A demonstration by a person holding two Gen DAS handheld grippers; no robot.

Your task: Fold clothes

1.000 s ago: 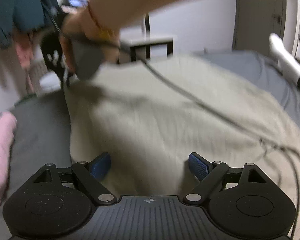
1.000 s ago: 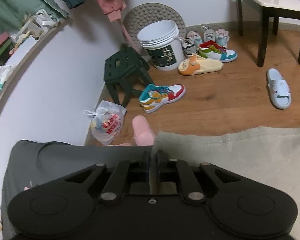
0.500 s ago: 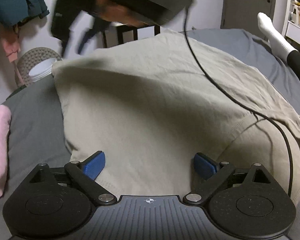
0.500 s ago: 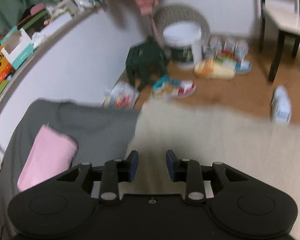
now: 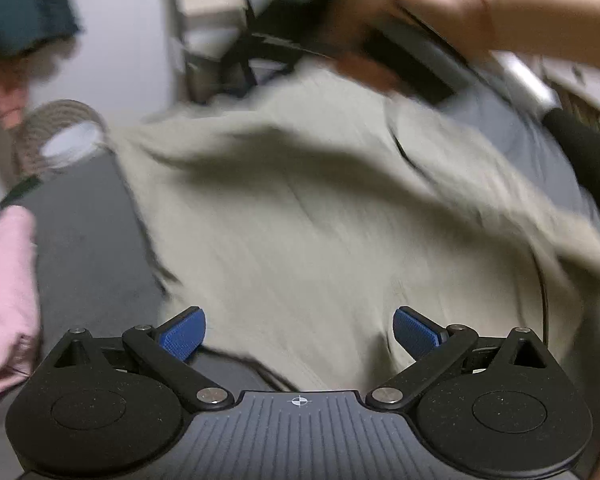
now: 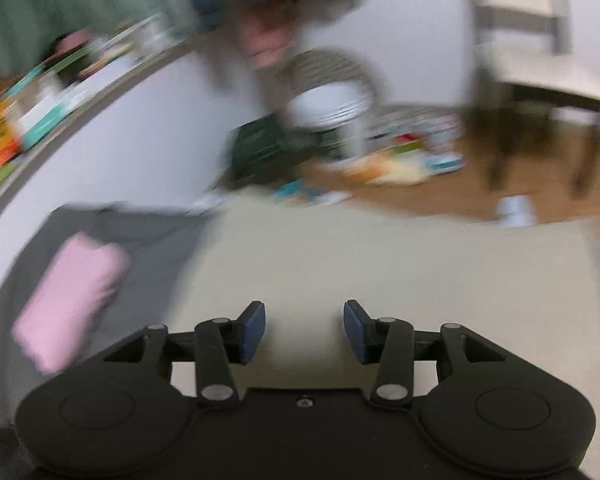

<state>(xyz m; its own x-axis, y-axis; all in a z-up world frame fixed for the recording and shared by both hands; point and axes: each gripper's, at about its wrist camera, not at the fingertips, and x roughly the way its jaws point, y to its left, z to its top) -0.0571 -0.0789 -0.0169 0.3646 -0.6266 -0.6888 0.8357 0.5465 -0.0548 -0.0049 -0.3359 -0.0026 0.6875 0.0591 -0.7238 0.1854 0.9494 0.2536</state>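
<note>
Plainly, two garments show: one beige garment (image 5: 319, 216) spread over the gray bed (image 5: 84, 248), filling the middle of both frames, and one folded pink garment (image 5: 4, 292) at the left edge. Blur makes the beige piece's long axis hard to judge; it seems to run from lower centre toward upper right. The left gripper (image 5: 298, 332) has its blue fingers (image 5: 182, 334) spread wide and holds nothing. The right gripper (image 6: 303, 332) stands moderately open above the cloth, also holding nothing. No writing is legible.

Shoes (image 6: 399, 160) blurred, shelf items (image 6: 40, 100) smeared; hand (image 5: 363, 68) blurred
</note>
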